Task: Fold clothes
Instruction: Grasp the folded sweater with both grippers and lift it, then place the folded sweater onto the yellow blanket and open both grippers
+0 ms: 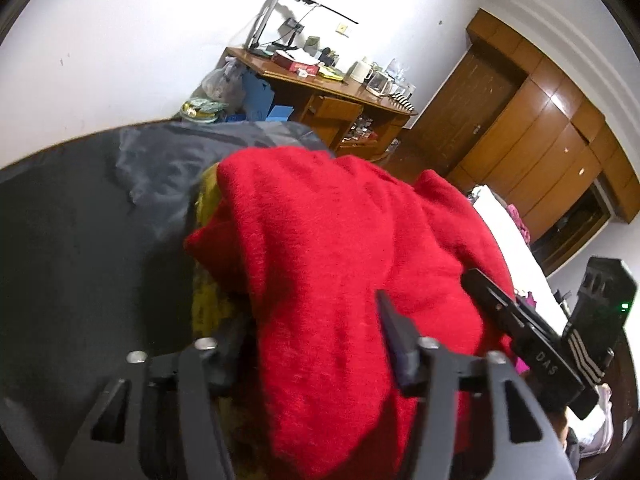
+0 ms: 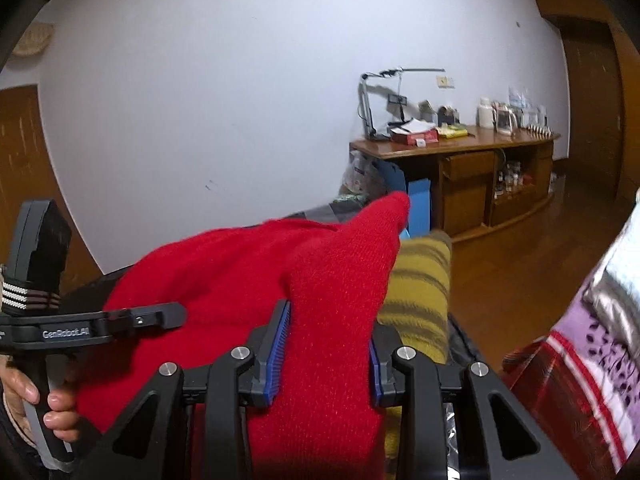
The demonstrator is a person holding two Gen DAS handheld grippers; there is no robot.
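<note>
Between the right gripper's (image 2: pixel 326 354) blue-padded fingers (image 2: pixel 276 348) a thick fold of the red sweater (image 2: pixel 240 276) is clamped, the pads pressed into the knit on both sides. From that grip the cloth is seen to run forward and away, ending in a raised corner ahead of the fingers. The rest of the garment is spread to the left, over a yellow striped cloth (image 2: pixel 420 280) and the dark bedspread (image 1: pixel 80 240).

In the left wrist view the red sweater (image 1: pixel 340 260) is draped across the left gripper (image 1: pixel 304 344); one finger (image 1: pixel 394 340) stands clear on top of the knit and the other is hidden under it, so the fingers are parted and no pinch is shown. The left gripper (image 2: pixel 132 320) lies just left of the right one.

The right hand is judged the nearer and the only one holding; the left must close on the cloth before a fold can be drawn across.
</note>
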